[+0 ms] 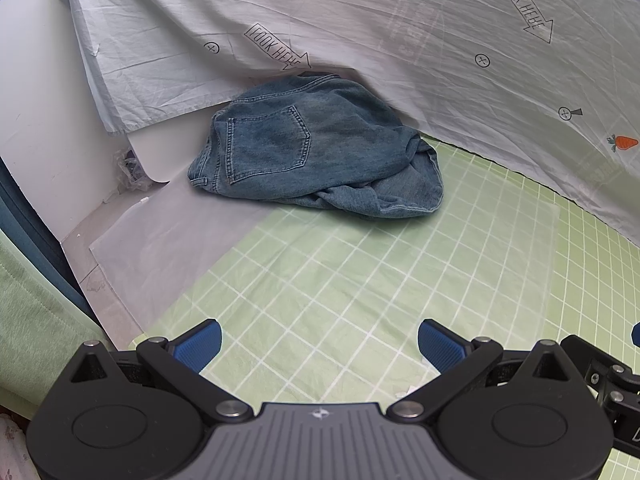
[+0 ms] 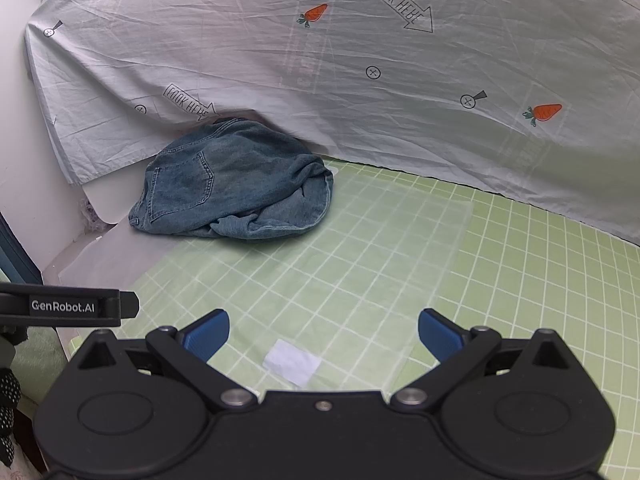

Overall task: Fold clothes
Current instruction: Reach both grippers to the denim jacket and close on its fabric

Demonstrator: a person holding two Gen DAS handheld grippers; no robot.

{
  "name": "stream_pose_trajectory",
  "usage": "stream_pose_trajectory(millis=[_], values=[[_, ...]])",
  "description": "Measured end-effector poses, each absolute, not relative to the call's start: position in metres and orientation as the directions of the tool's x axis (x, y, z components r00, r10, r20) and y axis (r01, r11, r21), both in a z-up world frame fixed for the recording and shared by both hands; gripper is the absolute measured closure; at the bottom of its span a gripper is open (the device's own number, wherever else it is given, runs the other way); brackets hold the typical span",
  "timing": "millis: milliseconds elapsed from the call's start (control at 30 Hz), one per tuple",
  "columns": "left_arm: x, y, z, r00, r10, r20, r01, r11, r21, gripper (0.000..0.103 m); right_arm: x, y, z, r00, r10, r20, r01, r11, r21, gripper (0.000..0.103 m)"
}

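A crumpled pair of blue denim jeans point(image 1: 316, 152) lies in a heap at the far side of the green checked cloth point(image 1: 360, 280), a back pocket facing up. It also shows in the right wrist view point(image 2: 236, 188), far left. My left gripper point(image 1: 320, 346) is open and empty, well short of the jeans. My right gripper point(image 2: 324, 338) is open and empty too, hovering over the green cloth point(image 2: 500, 280) near a small white patch point(image 2: 293, 361).
A pale sheet with carrots and "LOOK HERE" arrows point(image 1: 380, 40) hangs behind the jeans, also in the right wrist view point(image 2: 360, 80). A white translucent sheet point(image 1: 168, 248) lies left of the cloth. The left gripper's body point(image 2: 68, 306) shows at the right view's left edge.
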State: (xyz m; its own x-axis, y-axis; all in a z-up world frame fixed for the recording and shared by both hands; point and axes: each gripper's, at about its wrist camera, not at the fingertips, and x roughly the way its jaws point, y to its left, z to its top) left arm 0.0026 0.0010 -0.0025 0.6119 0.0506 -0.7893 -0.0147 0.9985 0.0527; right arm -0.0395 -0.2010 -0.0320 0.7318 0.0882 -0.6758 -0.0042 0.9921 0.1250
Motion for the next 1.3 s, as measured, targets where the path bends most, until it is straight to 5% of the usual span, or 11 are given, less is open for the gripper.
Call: stream_pose_trajectory(millis=[767,1300], values=[[0.087,0.007,-0.048,0.493,0.078,-0.866,-0.058,0.997,0.057,0.0,0.039,-0.249,-0.04,0.72,-0.056,-0.692,0.104,0.994,0.027,0.0],[0.245,0.099,-0.103,0.377,0.206,-0.903,-0.366,0.929,0.059,0.0,0.229,-0.231,-0.101,0.669,-0.029,-0.743,0.001,0.999,-0.038,0.001]])
